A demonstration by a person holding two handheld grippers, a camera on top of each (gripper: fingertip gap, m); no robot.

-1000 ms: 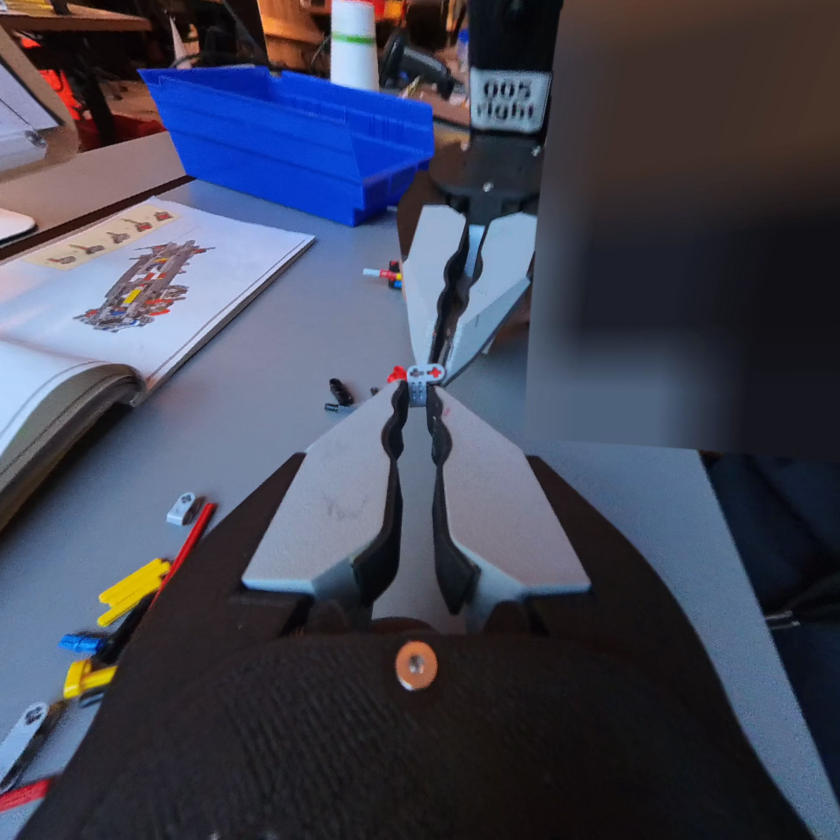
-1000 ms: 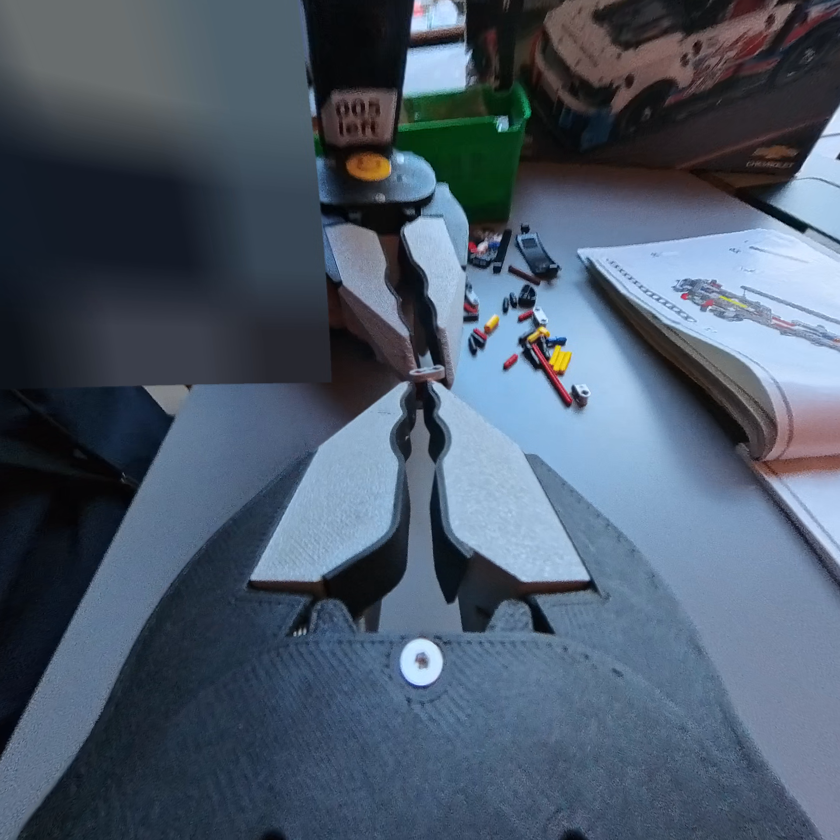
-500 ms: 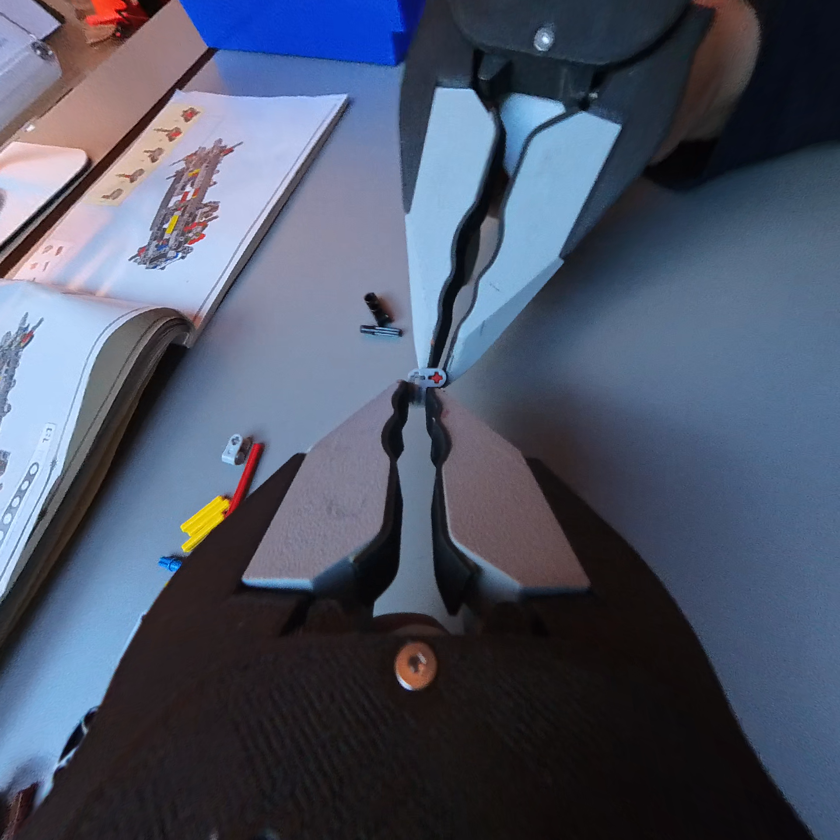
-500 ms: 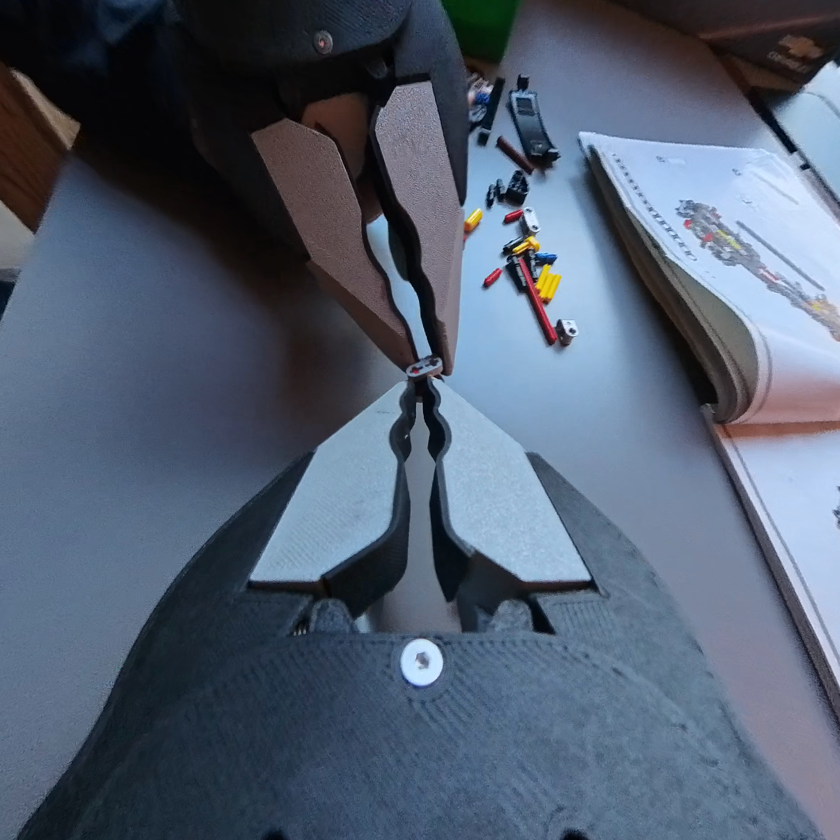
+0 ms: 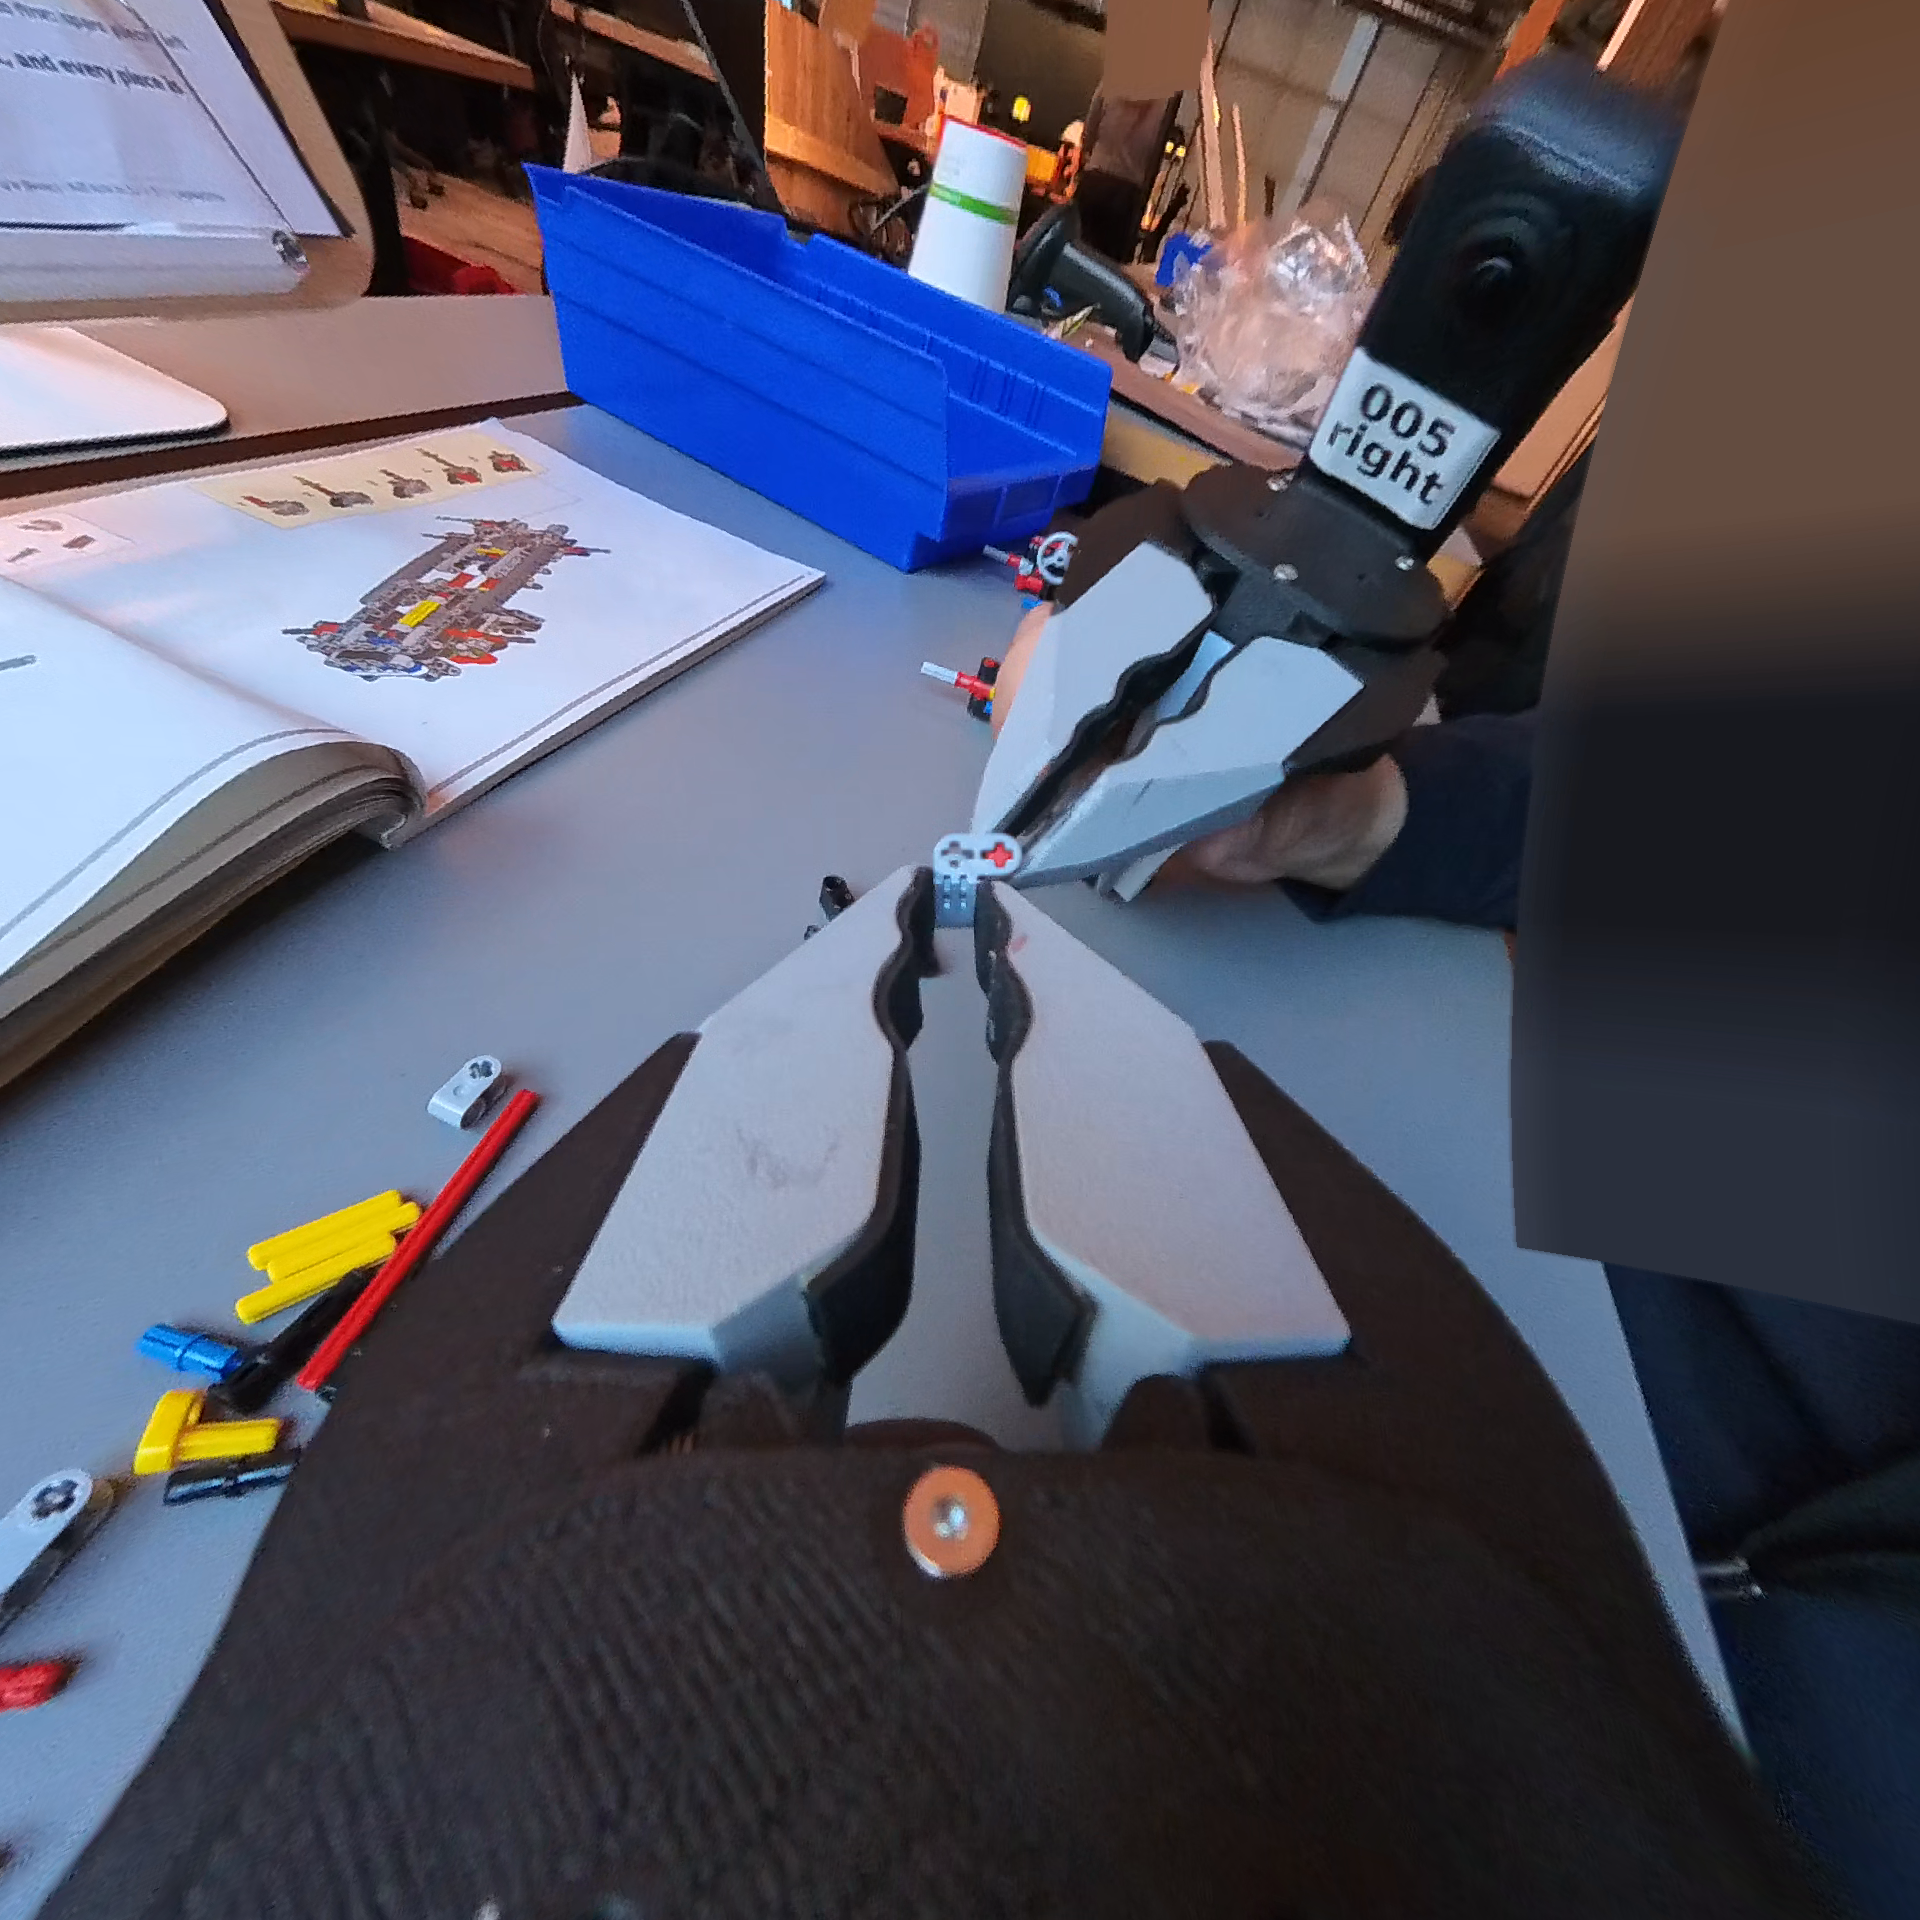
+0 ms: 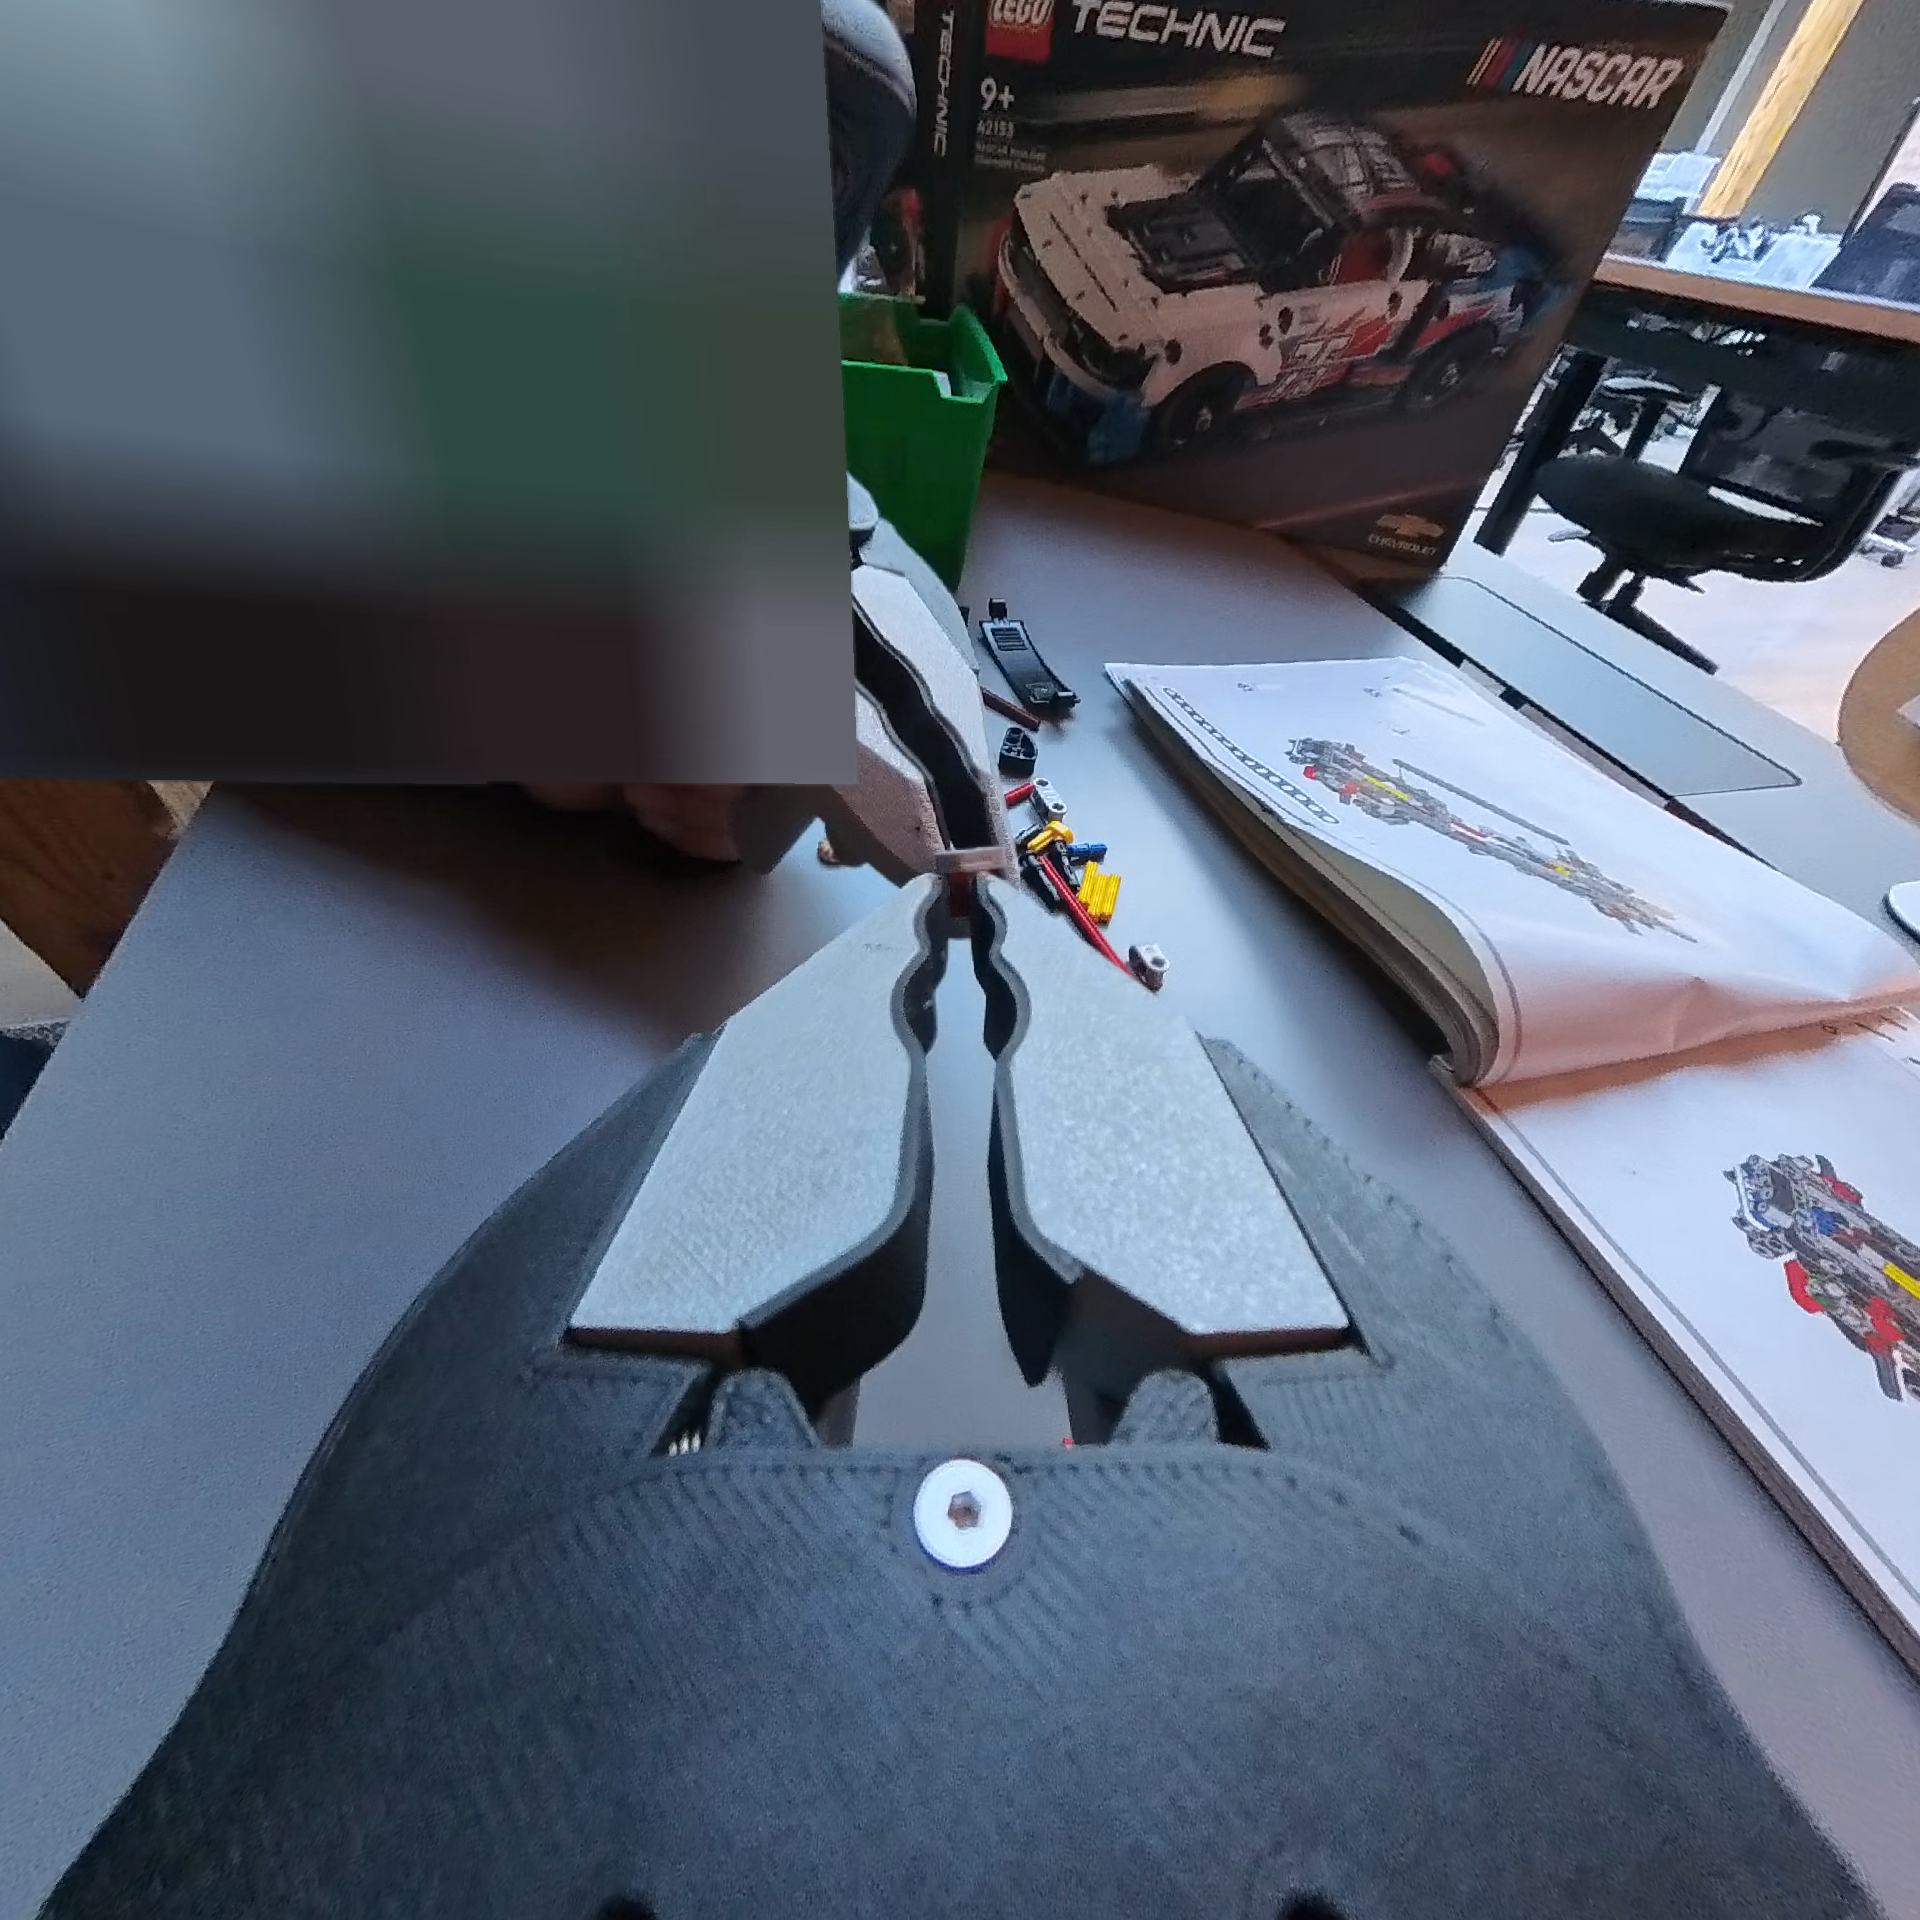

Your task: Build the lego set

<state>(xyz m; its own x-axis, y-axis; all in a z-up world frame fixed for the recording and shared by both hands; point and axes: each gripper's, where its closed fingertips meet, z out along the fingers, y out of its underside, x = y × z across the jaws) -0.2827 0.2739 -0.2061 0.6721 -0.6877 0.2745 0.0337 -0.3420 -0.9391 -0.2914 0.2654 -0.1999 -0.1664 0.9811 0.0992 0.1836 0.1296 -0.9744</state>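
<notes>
Both pairs of jaws are clenched tip to tip above the grey table (image 5: 623, 935): the left gripper (image 5: 954, 902) grips a small light-grey connector piece (image 5: 958, 896), the right gripper (image 6: 962, 902) a short red pin (image 6: 960, 900).

The connector is held clear of the table between the two sets of fingertips; its oblong head, long axis crosswise in the left wrist view, faces that camera, and the red pin sits in one of its two holes, pointing along the right gripper's fingers. Likely risks: both holds are at the very tips, so any misalignment between the grippers could twist a part out and drop it among the loose yellow (image 5: 327, 1242), red and blue (image 5: 185, 1349) pieces beside the open instruction booklet (image 5: 343, 665).
</notes>
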